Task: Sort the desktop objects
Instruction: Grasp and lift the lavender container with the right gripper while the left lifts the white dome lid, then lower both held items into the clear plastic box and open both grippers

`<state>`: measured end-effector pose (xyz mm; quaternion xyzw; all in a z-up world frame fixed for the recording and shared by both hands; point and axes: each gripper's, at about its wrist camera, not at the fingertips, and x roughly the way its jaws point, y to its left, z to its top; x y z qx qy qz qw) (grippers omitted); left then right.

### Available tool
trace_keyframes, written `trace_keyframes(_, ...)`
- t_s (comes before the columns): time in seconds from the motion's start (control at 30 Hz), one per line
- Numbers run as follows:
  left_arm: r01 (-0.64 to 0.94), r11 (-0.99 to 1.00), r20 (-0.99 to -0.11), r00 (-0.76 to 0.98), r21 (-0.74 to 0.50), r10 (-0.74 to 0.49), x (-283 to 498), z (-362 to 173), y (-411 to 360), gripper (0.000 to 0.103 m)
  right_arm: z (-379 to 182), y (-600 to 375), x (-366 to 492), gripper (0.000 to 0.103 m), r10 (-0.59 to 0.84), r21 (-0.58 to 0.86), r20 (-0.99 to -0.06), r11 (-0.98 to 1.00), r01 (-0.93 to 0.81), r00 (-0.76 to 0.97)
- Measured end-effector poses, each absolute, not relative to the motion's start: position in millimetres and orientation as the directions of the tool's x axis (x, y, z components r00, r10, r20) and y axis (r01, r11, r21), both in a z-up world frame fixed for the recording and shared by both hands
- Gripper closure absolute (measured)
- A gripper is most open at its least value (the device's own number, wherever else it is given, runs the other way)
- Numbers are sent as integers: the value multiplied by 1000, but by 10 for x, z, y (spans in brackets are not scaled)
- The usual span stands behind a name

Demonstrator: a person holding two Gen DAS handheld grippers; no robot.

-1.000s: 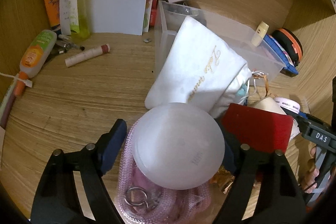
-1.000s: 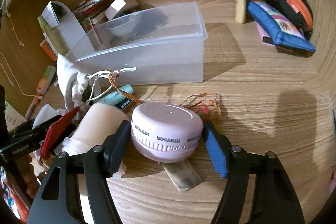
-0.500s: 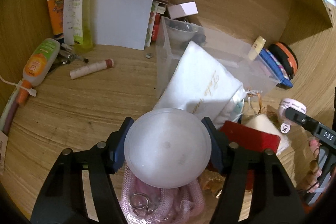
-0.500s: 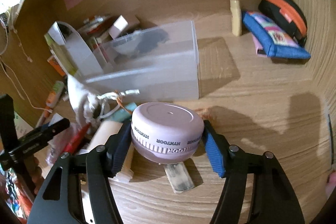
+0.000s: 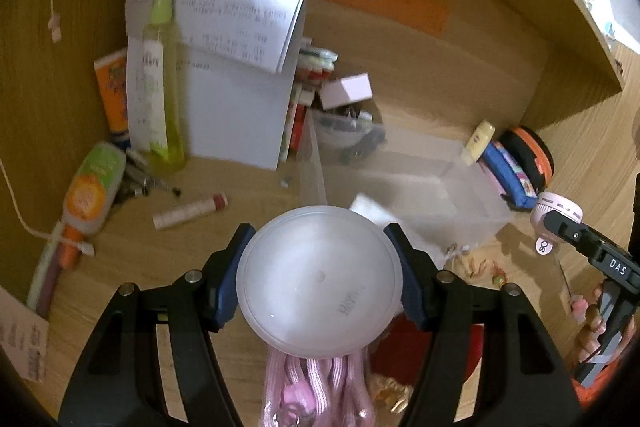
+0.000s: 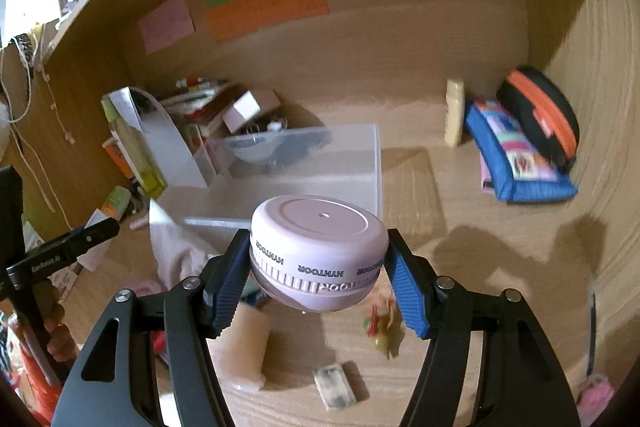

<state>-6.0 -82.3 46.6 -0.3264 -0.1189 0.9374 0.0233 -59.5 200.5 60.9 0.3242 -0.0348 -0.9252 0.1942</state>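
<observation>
My left gripper [image 5: 318,273] is shut on a frosted round container [image 5: 319,281], held above the desk; pink cord [image 5: 316,387] hangs beneath it. My right gripper [image 6: 318,271] is shut on a pale pink round HYNTOOR case [image 6: 318,253], lifted clear of the desk; it also shows at the right edge of the left wrist view [image 5: 556,211]. A clear plastic bin [image 6: 304,171] stands behind both, also seen in the left wrist view [image 5: 400,179]. A white drawstring pouch [image 6: 176,247] leans against the bin's left end.
On the desk lie a beige roll [image 6: 244,351], a small flat packet [image 6: 336,391], an orange tassel [image 6: 380,327], a lip balm tube [image 5: 190,213], an orange-capped bottle [image 5: 90,195], a yellow bottle [image 5: 162,79], papers [image 5: 236,67], a blue pouch [image 6: 516,155] and a black-orange case [image 6: 540,111].
Both grippers have risen from the desk with their loads. The left jaws closed on the frosted container. The views now look down on the bin from higher up.
</observation>
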Motion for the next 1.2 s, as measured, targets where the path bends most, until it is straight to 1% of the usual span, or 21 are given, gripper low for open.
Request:
trace_keyframes(0.2, 43, -964, -570, -813, -262, 119, -193, 729, -830, 38, 807, 1956, -697, 41, -409, 183, -548, -910, 372, -729)
trace_keyframes(0.27, 19, -960, -562, -814, -279, 147, -266, 805, -804, 38, 849, 1920, -754, 41, -410, 174, -544, -908, 380, -731)
trace_keyframes(0.57, -37, -964, -572, -798, -265, 188, -644, 978, -568, 38, 946, 1818, -1118, 41, -445, 189, -545, -891, 413, -710)
trace_keyframes(0.73, -47, -971, -611, -769, -235, 185, -909, 910, -427, 38, 871, 1697, -1341, 41, -431, 172, -581, -894, 414, -691)
trace_keyframes(0.87, -55, -977, -672, -718, -205, 181, -1176, 721, -324, 38, 683, 1582, -1536, 41, -404, 146, -631, -900, 410, -662)
trace_keyframes(1.0, -62, -982, -719, -673, -181, 175, -1366, 534, -265, 38, 475, 1536, -1718, 41, -400, 157, -682, -898, 411, -613)
trace_keyframes(1.2, -62, -982, -733, -657, -179, 175, -1501, 312, -214, 38, 247, 1494, -1839, 41, -372, 134, -726, -901, 412, -579)
